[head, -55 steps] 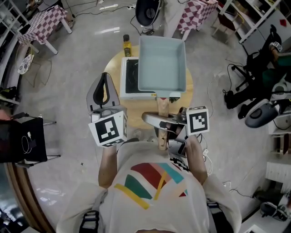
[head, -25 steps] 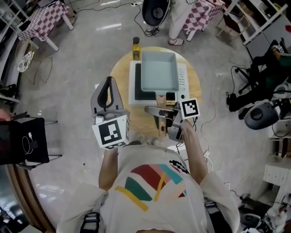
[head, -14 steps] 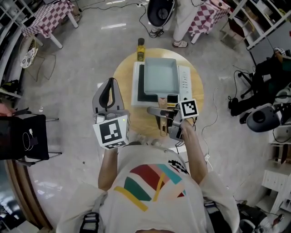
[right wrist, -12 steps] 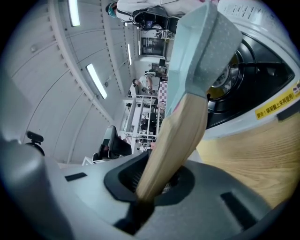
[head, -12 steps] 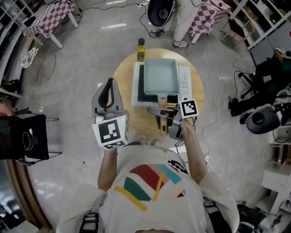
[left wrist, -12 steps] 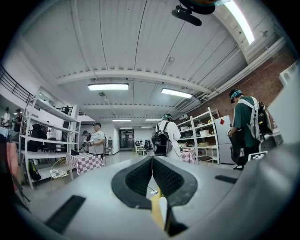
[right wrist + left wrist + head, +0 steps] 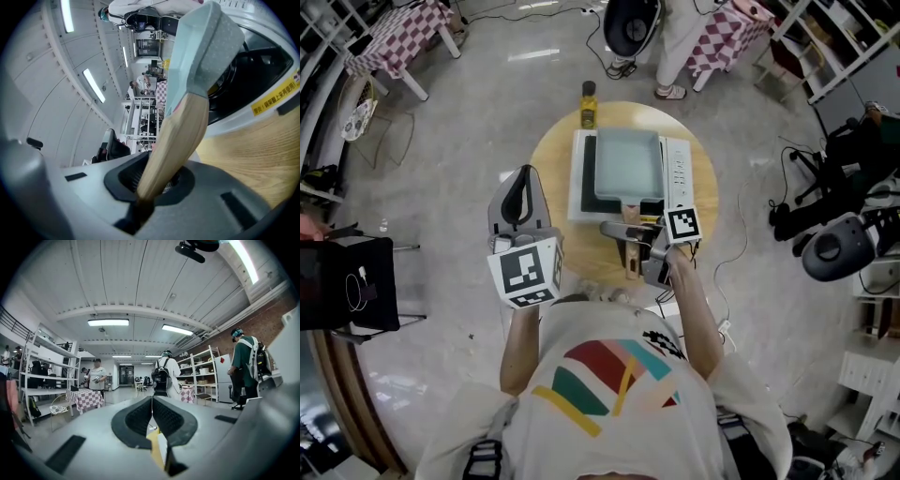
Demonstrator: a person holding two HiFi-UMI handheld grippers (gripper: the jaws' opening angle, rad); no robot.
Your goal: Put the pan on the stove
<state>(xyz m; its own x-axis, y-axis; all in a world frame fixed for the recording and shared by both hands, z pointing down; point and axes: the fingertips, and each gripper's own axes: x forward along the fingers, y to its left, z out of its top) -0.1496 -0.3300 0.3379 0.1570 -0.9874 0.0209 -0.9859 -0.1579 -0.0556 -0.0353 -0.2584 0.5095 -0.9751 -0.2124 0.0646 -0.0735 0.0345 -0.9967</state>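
Pan: the pale blue square pan (image 7: pixel 628 161) is sitting over the dark plate of the white stove (image 7: pixel 677 169), with its wooden handle (image 7: pixel 632 253) pointing toward the near side. Whether it is resting fully on the stove cannot be told.
Right gripper: the right gripper (image 7: pixel 154 187) is clamping the handle near its end, its jaws pressing the wood from both sides.
Left gripper: the left gripper (image 7: pixel 152 405) is hovering at the table's left edge, left of the stove, its jaws meeting tip to tip with nothing between them.
Setting: a round wooden table (image 7: pixel 551 173) is carrying the stove, and a yellow bottle (image 7: pixel 588 101) is standing at the far edge, just beside the stove.
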